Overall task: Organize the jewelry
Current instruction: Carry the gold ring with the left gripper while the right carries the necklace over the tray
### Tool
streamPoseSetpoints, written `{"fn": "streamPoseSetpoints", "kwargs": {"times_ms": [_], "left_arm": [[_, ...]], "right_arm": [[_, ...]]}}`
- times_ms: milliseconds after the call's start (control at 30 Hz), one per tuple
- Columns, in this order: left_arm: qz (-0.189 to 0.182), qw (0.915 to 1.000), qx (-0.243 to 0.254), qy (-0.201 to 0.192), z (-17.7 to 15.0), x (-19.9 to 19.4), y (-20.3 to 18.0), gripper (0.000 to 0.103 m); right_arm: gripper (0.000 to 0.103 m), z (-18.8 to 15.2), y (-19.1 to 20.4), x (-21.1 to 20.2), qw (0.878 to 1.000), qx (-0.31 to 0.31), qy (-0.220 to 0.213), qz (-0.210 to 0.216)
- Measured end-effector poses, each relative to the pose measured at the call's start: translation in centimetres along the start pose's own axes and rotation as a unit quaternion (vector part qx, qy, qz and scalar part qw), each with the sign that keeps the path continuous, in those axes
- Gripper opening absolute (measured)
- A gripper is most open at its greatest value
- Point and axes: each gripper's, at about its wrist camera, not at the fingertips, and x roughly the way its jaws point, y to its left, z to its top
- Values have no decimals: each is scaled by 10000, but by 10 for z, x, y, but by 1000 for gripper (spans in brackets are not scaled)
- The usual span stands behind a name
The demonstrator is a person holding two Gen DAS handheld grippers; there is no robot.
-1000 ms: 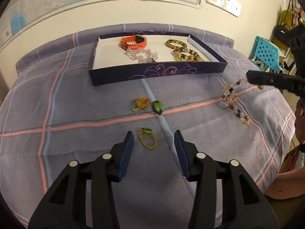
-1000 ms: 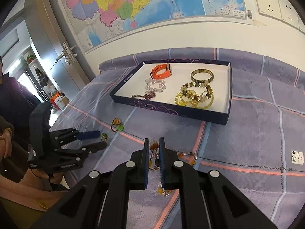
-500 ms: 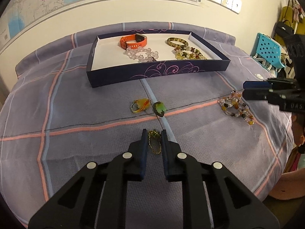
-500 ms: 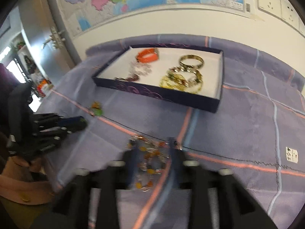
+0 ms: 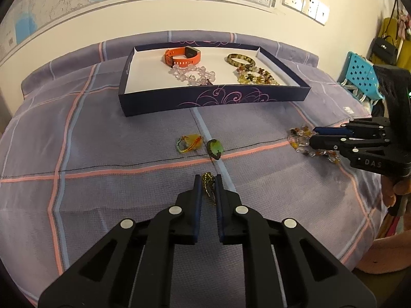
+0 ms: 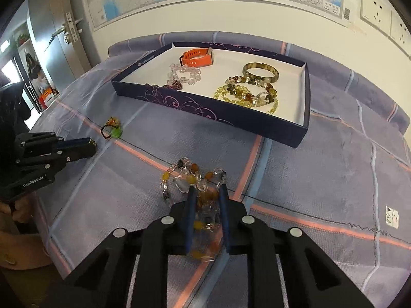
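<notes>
since a second ago: left gripper [image 5: 208,179] jaws gone from wide to clamped on gold ring [image 5: 208,182] | right gripper [image 6: 207,192] jaws reopened, dropped, just closed on beaded bracelet [image 6: 191,179], now lying on bed [image 5: 102,154] toward its right edge | ring partly hidden by pads | tray [image 5: 213,100] near far edge

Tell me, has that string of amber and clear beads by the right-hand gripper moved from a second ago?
Yes. The amber and clear bead bracelet hung from the right gripper above the checked purple cloth; now it lies on the cloth beside the pink stripe, the jaws closed on it again.
</notes>
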Motion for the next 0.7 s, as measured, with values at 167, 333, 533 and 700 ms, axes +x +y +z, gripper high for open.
{"fn": "streamPoseSetpoints", "kwargs": {"times_ms": [167,333,533,700], "left_arm": [[-126,9999,-44,-76,4,-6,0,10],[-255,9994,-109,-183,9,-13,1,10],[-383,9986,-115,-361,19,-25,1,10],[-390,9978,-62,-540,33,-35,2,10]], "right_arm": [[4,6,-6,-14,9987,271,-173,402],[4,16,-12,-37,9954,462,-474,694],[4,37,-10,-68,9917,386,-922,805],[4,55,-10,-90,9883,287,-1245,832]]}}
